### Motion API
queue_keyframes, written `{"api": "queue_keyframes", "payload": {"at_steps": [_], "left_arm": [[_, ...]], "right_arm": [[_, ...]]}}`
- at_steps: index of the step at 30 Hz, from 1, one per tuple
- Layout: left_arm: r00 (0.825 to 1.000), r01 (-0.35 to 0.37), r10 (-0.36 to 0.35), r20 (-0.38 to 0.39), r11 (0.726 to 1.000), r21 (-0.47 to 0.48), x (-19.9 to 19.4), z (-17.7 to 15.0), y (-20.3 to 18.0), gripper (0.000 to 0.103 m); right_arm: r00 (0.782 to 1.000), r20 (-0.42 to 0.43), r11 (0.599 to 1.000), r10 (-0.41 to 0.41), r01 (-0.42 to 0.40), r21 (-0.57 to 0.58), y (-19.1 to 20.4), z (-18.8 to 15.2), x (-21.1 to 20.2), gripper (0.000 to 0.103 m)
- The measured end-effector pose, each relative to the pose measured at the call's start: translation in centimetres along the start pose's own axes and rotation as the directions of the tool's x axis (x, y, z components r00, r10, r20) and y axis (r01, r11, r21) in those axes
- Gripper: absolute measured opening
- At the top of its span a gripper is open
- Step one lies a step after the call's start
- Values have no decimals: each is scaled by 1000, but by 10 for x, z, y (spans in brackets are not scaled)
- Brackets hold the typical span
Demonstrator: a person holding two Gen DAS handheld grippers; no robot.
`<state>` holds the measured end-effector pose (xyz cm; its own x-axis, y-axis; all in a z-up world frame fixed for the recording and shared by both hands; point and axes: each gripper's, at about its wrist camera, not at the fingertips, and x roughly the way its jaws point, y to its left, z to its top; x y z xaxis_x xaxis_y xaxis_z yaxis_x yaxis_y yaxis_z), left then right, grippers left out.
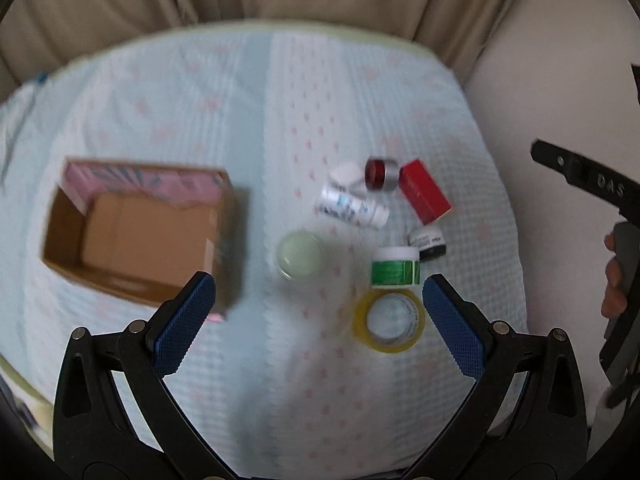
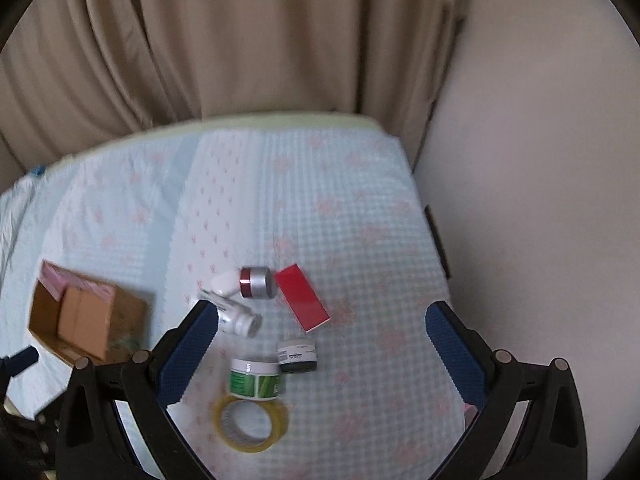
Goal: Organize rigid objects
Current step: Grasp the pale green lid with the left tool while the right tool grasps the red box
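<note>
An open cardboard box [image 1: 136,232] [image 2: 84,316] stands on the left of the bed. To its right lie a pale green jar [image 1: 302,256], a white bottle on its side [image 1: 350,204] [image 2: 236,316], a red-capped silver jar [image 1: 382,174] [image 2: 258,282], a red box [image 1: 424,192] [image 2: 304,298], a small dark jar [image 1: 428,242] [image 2: 298,356], a green-labelled jar [image 1: 395,268] [image 2: 255,380] and a yellow tape roll [image 1: 390,322] [image 2: 252,424]. My left gripper [image 1: 316,320] is open and empty above the bed. My right gripper [image 2: 318,348] is open and empty above the items.
A light blue patterned cover [image 1: 200,100] [image 2: 360,220] lies over the bed. Beige curtains [image 2: 240,40] hang behind it and a pale wall [image 2: 540,160] is on the right. The right gripper's handle and hand [image 1: 616,264] show at the left wrist view's right edge.
</note>
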<state>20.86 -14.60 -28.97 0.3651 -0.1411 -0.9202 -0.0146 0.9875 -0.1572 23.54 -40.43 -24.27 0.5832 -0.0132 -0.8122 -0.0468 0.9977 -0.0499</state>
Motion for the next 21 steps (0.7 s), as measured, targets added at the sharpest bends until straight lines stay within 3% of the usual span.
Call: {"api": "queue_keyframes", "payload": {"at_steps": [7,11,16,21], "left_arm": [[991,-79,73,-114,995,-54,114,-17,-3,103],[981,-126,112,-159,989,-82,167,-24,3,103],[975,-174,157,-156,979,-103,199,-24,11,103],[973,-183,169,-159,980,-73,217,-20,9,100]], "right_arm": [[993,-114,992,-19,4,-129,11,1,110,103],[981,-193,980,-25,-15,-200,19,-8,164,94],[967,-252,965,-24,-43,-258,22,-17,213,93],[956,-292,949,-3,-89,-303,27,-24,239,83]]}}
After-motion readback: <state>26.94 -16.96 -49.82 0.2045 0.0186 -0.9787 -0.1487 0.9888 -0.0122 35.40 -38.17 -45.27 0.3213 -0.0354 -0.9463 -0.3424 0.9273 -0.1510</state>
